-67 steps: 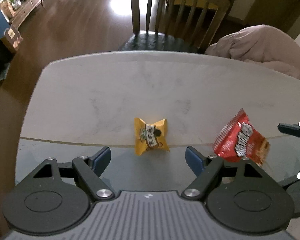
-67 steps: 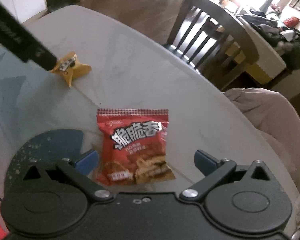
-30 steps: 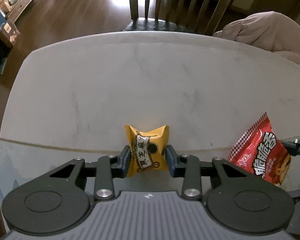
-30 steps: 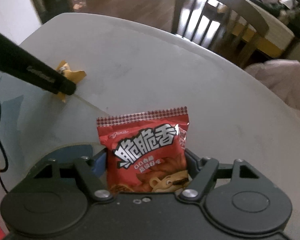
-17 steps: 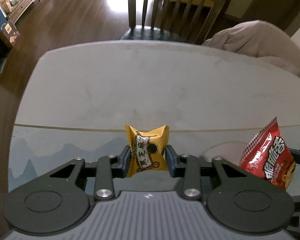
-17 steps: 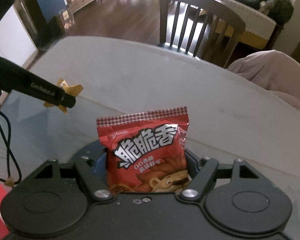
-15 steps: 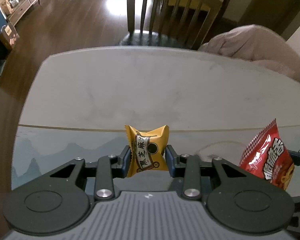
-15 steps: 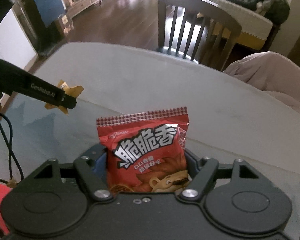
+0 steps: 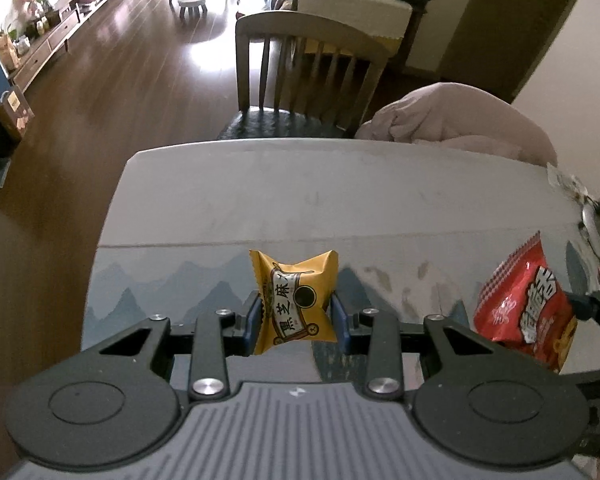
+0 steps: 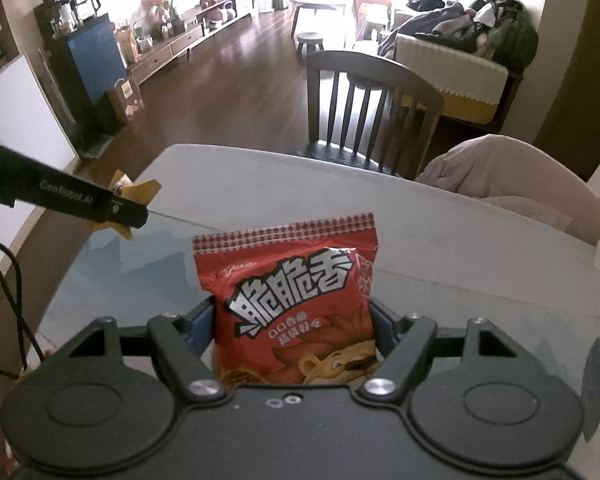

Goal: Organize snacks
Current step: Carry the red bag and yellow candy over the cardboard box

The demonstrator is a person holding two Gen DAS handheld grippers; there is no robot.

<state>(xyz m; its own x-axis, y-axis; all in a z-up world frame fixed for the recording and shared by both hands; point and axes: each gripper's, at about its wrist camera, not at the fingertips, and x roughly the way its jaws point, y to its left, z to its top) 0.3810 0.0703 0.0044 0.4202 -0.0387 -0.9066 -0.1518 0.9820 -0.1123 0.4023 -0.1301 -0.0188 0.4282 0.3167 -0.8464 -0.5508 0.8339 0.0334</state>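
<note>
My left gripper [image 9: 297,316] is shut on a small yellow snack packet [image 9: 294,300] with black characters, held in the air above the table [image 9: 300,192]. Its blue pads [image 9: 253,316] press the packet from both sides. My right gripper [image 10: 293,328] is shut on a red snack bag [image 10: 290,292] with white characters, also lifted off the table [image 10: 460,240]. In the left wrist view the red snack bag [image 9: 524,312] hangs at the far right. In the right wrist view the left gripper's black finger and the yellow snack packet [image 10: 140,192] show at the left.
A wooden chair [image 9: 308,76] stands at the table's far edge, with a pinkish blanket or cushion [image 9: 460,120] to its right. A patterned blue-grey mat [image 9: 160,280] covers the table's near part. A small clear wrapper [image 9: 564,182] lies near the right edge. A black cable [image 10: 16,300] hangs at the left.
Both grippers have risen with their snacks held fast. The table has dropped away and more of the room, the chair and the floor has come into view.
</note>
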